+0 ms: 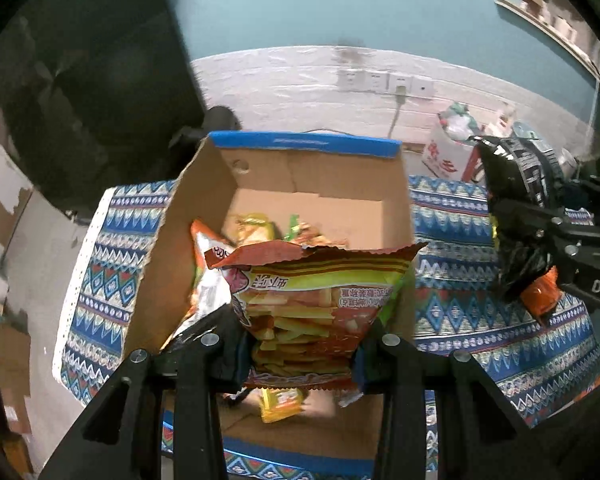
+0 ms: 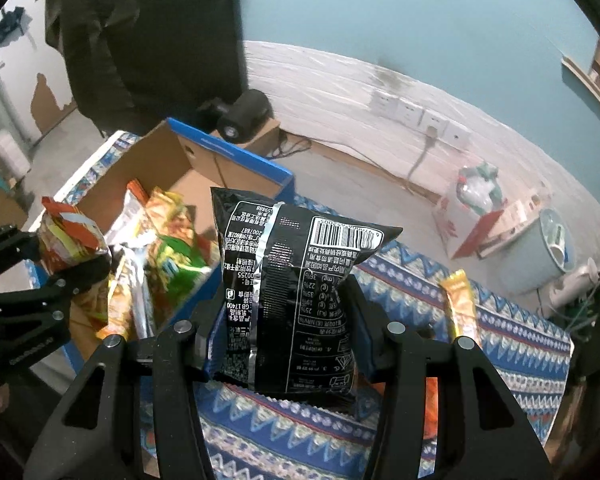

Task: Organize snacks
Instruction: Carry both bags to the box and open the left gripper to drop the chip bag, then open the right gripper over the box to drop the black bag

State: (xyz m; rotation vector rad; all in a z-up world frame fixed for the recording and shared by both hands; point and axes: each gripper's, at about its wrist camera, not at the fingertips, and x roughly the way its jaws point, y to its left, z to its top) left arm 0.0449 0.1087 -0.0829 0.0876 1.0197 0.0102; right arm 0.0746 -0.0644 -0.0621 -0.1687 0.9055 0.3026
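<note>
My left gripper (image 1: 300,344) is shut on a red and yellow snack bag (image 1: 312,296) and holds it above the open cardboard box (image 1: 308,176), which holds several snack packets (image 1: 256,228). My right gripper (image 2: 288,320) is shut on a black snack bag (image 2: 292,292) with a barcode, held upright above the patterned tablecloth (image 2: 512,340), just right of the box (image 2: 152,160). The black bag also shows in the left wrist view (image 1: 516,208), and the left gripper with its bag shows in the right wrist view (image 2: 68,240).
A yellow-orange snack packet (image 2: 458,304) lies on the cloth to the right. A small yellow packet (image 1: 280,400) lies below my left gripper. Behind the table are a white wall with sockets (image 1: 384,82), a red and white carton (image 2: 468,220) and a pale bin (image 2: 552,248).
</note>
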